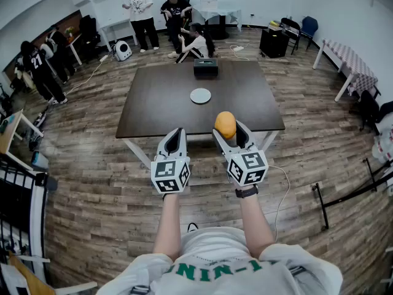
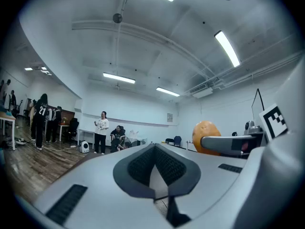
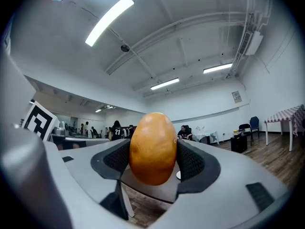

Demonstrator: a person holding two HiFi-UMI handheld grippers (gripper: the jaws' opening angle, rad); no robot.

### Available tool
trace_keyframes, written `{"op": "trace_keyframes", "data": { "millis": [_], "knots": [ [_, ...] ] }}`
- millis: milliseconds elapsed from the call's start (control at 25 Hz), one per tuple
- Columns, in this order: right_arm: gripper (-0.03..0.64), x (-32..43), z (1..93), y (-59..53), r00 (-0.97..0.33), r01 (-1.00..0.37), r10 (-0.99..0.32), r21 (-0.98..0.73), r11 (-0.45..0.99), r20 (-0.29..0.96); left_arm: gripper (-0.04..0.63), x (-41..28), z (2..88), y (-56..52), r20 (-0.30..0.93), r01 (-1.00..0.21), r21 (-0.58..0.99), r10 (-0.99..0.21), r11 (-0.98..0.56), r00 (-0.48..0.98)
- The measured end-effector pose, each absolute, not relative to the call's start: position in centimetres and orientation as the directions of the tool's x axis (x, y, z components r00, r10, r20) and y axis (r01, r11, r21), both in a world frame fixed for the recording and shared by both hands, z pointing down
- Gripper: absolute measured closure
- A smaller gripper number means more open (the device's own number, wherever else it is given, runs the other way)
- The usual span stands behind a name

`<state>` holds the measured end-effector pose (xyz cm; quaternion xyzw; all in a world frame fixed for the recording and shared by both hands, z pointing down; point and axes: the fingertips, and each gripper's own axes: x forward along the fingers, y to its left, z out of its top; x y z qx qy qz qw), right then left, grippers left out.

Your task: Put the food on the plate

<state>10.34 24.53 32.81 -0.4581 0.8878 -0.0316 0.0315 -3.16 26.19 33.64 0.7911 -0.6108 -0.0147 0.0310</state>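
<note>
Because the smooth orange egg-shaped food (image 1: 225,123) fills the gap between them, the pads of the right gripper (image 1: 228,129) are mostly covered in the head view. The right gripper view makes it plain that both dark ribbed fingers (image 3: 190,161) press on the food's sides, with the food standing on end between them. The left gripper (image 1: 175,134) has its fingers together at the tips with nothing between them, which the left gripper view shows straight on.

In the head view the food shows over the near edge of the dark brown rectangular surface (image 1: 153,106). It is short of the small round white plate (image 1: 200,96) near the middle and well apart from it; how high it hangs cannot be told there.

Neither gripper view shows the plate clearly. The left one has its own grey body across the lower half. The right one gives only a pale sliver just right of the food, too small to name.

The left gripper view catches the food from the side, near the right gripper's marker cube (image 2: 274,120). A black box (image 1: 206,67) at the far edge of the surface shows only from the head. People (image 1: 142,11) stand and sit by the far wall, small and indistinct
</note>
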Motion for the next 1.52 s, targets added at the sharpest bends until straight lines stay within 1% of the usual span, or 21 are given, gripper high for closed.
{"op": "trace_keyframes", "data": {
  "millis": [360, 480, 640, 840, 1040, 1280, 1520],
  "knots": [
    [0.31, 13.0, 32.8, 23.7, -0.6, -0.794, -0.8, -0.102, 0.6, -0.033, 0.581, 0.3, 33.6, 24.8, 0.015, -0.964, 0.049, -0.965, -0.262, 0.263],
    [0.308, 14.0, 33.9, 24.4, -0.608, -0.783, -0.793, -0.138, 0.606, -0.033, 0.581, 1.7, 34.7, 25.6, 0.039, -0.964, 0.035, -0.964, -0.263, 0.264],
    [0.31, 14.1, 34.4, 24.5, -0.62, -0.772, -0.784, -0.153, 0.617, -0.03, 0.581, 2.4, 35.1, 25.3, 0.049, -0.962, 0.018, -0.961, -0.271, 0.271],
    [0.31, 14.0, 33.9, 23.0, -0.623, -0.767, -0.78, -0.154, 0.623, -0.055, 0.581, 2.8, 34.9, 23.2, 0.032, -0.96, 0.013, -0.96, -0.279, 0.28],
    [0.31, 11.6, 35.2, 17.6, -0.627, -0.767, -0.779, -0.155, 0.622, -0.024, 0.58, 1.2, 35.5, 16.7, 0.033, -0.959, 0.018, -0.959, -0.283, 0.283],
    [0.31, 7.9, 33.4, 8.6, -0.619, -0.776, -0.784, -0.124, 0.619, -0.039, 0.581, -1.5, 34.2, 6.9, 0.005, -0.947, 0.013, -0.947, -0.322, 0.322],
    [0.31, 3.9, 33.2, -0.4, -0.597, -0.794, -0.802, -0.125, 0.596, -0.027, 0.581, -6.4, 33.4, -1.5, -0.006, -0.95, -0.009, -0.95, -0.312, 0.312]
  ]
}}
